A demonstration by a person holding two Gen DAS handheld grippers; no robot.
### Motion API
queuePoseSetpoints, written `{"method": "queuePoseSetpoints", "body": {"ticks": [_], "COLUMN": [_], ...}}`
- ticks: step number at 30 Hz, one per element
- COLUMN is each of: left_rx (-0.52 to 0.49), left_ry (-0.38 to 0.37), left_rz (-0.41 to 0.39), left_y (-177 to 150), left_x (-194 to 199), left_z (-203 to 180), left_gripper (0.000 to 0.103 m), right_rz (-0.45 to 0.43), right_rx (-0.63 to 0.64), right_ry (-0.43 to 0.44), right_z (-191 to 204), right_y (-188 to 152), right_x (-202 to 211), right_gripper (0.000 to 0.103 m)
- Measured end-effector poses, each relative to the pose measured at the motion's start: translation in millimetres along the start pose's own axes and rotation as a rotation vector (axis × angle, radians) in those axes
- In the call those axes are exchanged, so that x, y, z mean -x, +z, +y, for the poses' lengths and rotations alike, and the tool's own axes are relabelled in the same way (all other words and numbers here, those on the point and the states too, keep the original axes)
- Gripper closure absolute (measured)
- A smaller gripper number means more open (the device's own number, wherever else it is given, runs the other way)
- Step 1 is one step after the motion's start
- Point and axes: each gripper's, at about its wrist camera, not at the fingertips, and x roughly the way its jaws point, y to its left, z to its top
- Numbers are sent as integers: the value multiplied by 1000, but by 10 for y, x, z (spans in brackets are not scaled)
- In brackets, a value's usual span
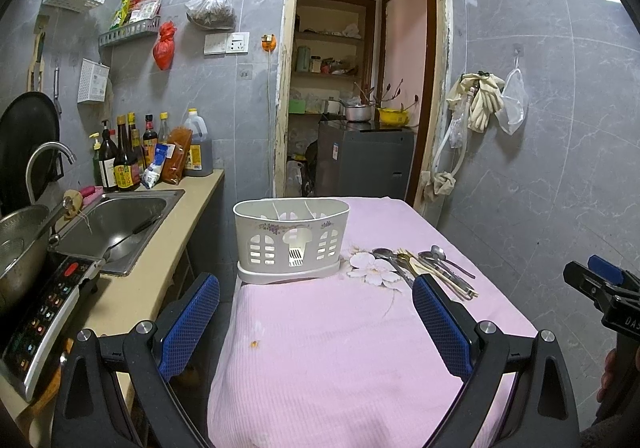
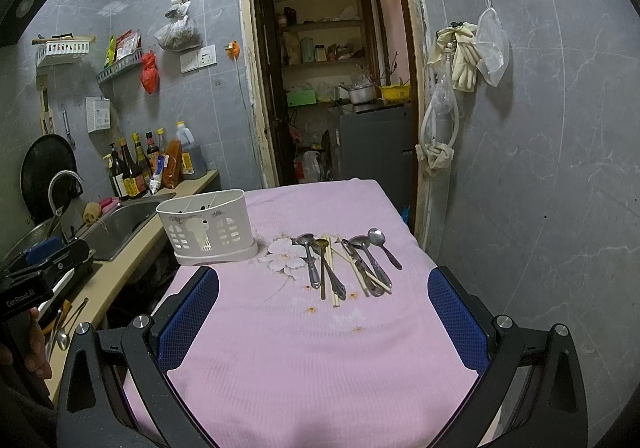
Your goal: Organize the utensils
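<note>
- Left wrist view: the left gripper (image 1: 316, 312) hangs over the near part of the pink cloth (image 1: 340, 360), its blue pads spread wide with nothing between them.
- Ahead of it, at the cloth's far left edge, the white caddy (image 1: 291, 234) stands upright on its tray; its dividers show at the rim.
- The utensils (image 1: 428, 268) lie in a loose heap on the cloth to the right of the caddy, apart from it, just beyond the right pad; spoons and chopsticks (image 1: 440, 276) overlap there.
- A printed flower (image 1: 372, 268) sits between caddy and heap.
- At the far right edge the right gripper (image 1: 604, 284) pokes in; from here I cannot tell how far it is open.
- To the left are the sink (image 1: 116, 224) and a row of bottles (image 1: 136, 156).
- Right wrist view: the right gripper (image 2: 324, 312) hovers over the near cloth (image 2: 320, 368), jaws wide apart and empty.
- The utensils (image 2: 344, 264) lie straight ahead near the middle of the cloth: spoons (image 2: 378, 238) with bowls pointing far, chopsticks (image 2: 332, 272) among them, several crossing.
- The caddy (image 2: 208, 228) stands to their left at the cloth's left edge, near the sink (image 2: 124, 224).
- The left gripper (image 2: 44, 264) shows at the left edge over the counter; its opening is hidden.
</note>
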Motion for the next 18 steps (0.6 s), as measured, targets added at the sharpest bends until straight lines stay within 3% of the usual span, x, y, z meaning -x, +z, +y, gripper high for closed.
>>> {"method": "queuePoseSetpoints", "body": {"ticks": [18], "left_rx": [15], "left_ry": [-8], "left_rz": [93], "left_y": [-143], "left_x": [-202], "left_z": [144], "left_gripper": [6], "right_rz": [81], "right_rx": [0], "right_ry": [-22], "right_z": [171], "right_y": [-151], "right_x": [-93], "right_gripper": [1]}}
